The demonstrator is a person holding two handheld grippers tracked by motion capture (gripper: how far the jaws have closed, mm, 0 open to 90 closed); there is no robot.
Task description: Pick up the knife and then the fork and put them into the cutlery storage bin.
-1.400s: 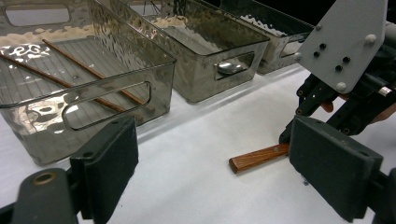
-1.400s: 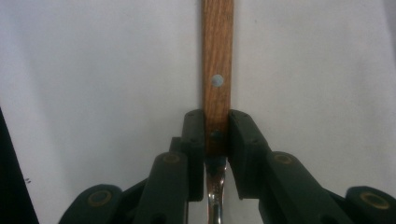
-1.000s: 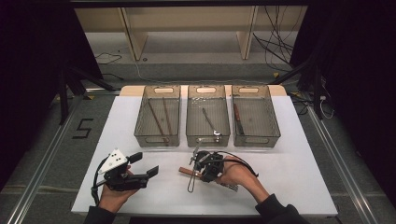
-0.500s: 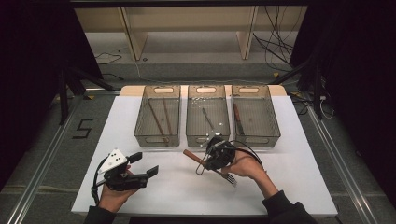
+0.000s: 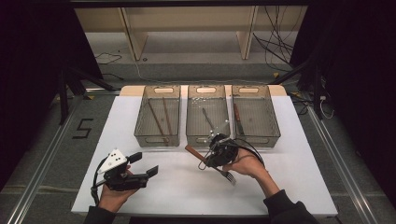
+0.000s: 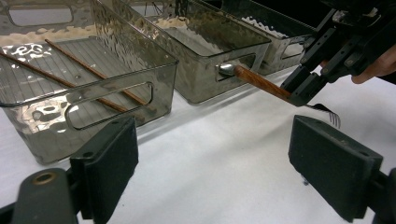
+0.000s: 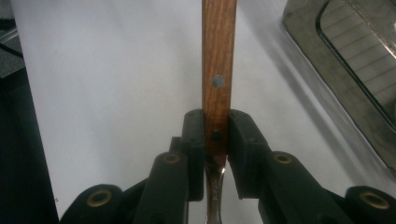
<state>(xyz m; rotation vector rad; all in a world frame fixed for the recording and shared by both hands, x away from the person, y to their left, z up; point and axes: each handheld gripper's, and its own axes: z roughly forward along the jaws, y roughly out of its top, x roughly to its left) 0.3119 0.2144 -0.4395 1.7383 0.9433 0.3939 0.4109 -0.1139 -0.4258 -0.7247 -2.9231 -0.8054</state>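
Note:
A fork with a brown wooden handle (image 5: 192, 151) and steel tines (image 5: 230, 178) hangs just above the white table (image 5: 280, 182), in front of the middle bin. My right gripper (image 5: 208, 157) is shut on it where handle meets metal; the right gripper view has both pads clamped on the handle (image 7: 217, 70). My left gripper (image 5: 144, 164) rests open near the front left, empty. In the left gripper view, the fork (image 6: 261, 84) and the right gripper (image 6: 303, 88) sit beyond my own open gripper (image 6: 219, 163).
Three clear smoky bins stand in a row at the back. The left bin (image 5: 157, 140) holds two chopsticks (image 5: 159, 122), the middle bin (image 5: 207, 138) a metal utensil (image 5: 208, 119), the right bin (image 5: 273, 126) a dark-handled utensil (image 5: 237, 116). Bare tabletop lies in front.
My right gripper has carried the fork away from the table's front toward the middle bin and turned it. The left gripper has barely moved and stays open.

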